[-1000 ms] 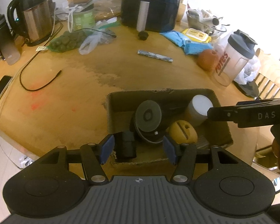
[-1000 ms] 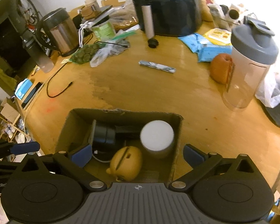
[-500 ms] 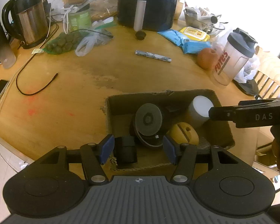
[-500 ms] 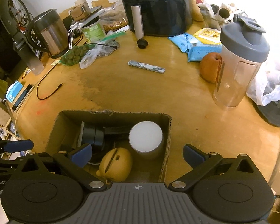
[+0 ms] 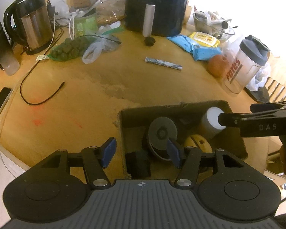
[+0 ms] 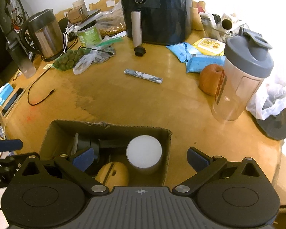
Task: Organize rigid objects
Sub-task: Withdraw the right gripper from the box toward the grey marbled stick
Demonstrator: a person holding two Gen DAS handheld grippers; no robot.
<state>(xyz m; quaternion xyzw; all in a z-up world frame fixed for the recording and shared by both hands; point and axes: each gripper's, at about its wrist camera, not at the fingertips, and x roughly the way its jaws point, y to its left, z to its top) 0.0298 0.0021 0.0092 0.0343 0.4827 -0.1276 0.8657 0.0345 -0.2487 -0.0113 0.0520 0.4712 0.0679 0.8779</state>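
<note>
Left gripper [image 5: 141,151]: fingers apart, empty, straddling the box's left wall.
Right gripper [image 6: 141,158]: fingers wide apart, empty, above the box.
Cardboard box [image 6: 112,126]: lower centre of frame, on the table [image 6: 133,99].
Inside the box: white-lidded jar [image 6: 144,151], yellow piggy bank [image 6: 112,174].

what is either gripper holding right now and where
Nothing. The left gripper and right gripper are both open over the cardboard box.
</note>
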